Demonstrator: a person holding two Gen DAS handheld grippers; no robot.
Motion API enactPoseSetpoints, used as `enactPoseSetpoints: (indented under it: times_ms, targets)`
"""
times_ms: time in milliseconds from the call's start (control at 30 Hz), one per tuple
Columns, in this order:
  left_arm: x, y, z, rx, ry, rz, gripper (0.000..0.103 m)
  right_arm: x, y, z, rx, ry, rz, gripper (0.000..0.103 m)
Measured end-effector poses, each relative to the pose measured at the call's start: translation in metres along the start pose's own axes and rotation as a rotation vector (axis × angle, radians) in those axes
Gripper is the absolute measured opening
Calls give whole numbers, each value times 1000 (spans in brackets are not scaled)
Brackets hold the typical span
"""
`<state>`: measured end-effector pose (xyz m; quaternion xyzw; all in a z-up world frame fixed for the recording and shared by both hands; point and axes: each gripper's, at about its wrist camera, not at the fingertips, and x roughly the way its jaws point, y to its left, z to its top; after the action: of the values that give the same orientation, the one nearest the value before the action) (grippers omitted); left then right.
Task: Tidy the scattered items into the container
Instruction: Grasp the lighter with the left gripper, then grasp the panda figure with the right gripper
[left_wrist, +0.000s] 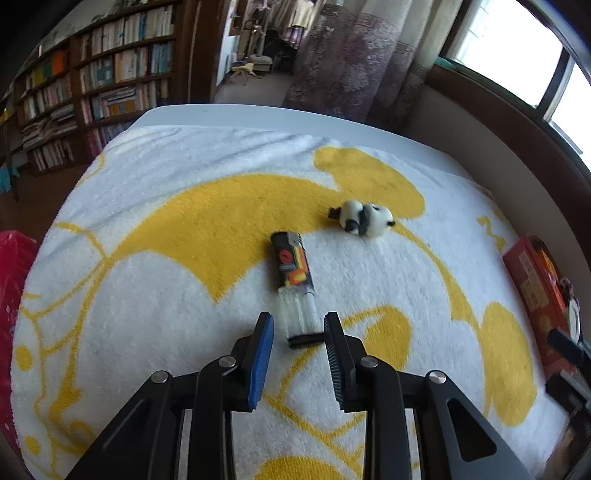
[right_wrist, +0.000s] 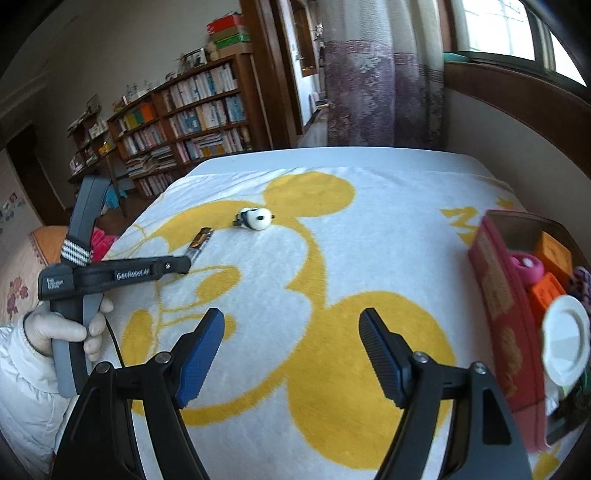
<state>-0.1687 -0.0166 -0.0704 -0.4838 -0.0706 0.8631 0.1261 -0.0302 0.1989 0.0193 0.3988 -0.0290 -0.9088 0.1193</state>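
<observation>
A white and yellow towel (left_wrist: 184, 229) is covering the table (left_wrist: 258, 114), and a lighter (left_wrist: 293, 275) is lying on it lengthwise, its clear lower end reaching in between the fingers of the left gripper (left_wrist: 298, 325). Those fingers are standing apart on either side of the lighter; its black base looks to be touching the right-hand finger, though blur is making that hard to judge. A small panda figure (left_wrist: 364, 218) is lying at one o'clock from the lighter, close by but apart.

The right gripper (right_wrist: 291, 325) is hanging wide open over bare towel, holding nothing. At three o'clock from it a red box (right_wrist: 498, 295) is sitting at the towel's edge, already holding orange blocks (right_wrist: 550, 273), a pink thing (right_wrist: 526, 267) and a white lid (right_wrist: 565, 339); its far side is cut off by the frame. At nine o'clock a gloved hand (right_wrist: 62, 328) is gripping the left gripper's handle. A bookshelf (right_wrist: 184, 122) is standing behind the table.
</observation>
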Motion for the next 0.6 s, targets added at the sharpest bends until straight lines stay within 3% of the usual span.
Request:
enactPoseSetpoints:
  times_ms: [200,400,467,600]
  targets:
    - [11,-5,12,-14,14,7,30,16,8,10,-2,20,8,79]
    - [23,-12,16,13,-10,64,30,32,10,25,14,29,18,79]
    - [22,-12,15,12,-14,62,23,41,10,31,15,36,17,79]
    - [14,-7,13,-4,-27,42,23,61,11,44,10,50,9,79]
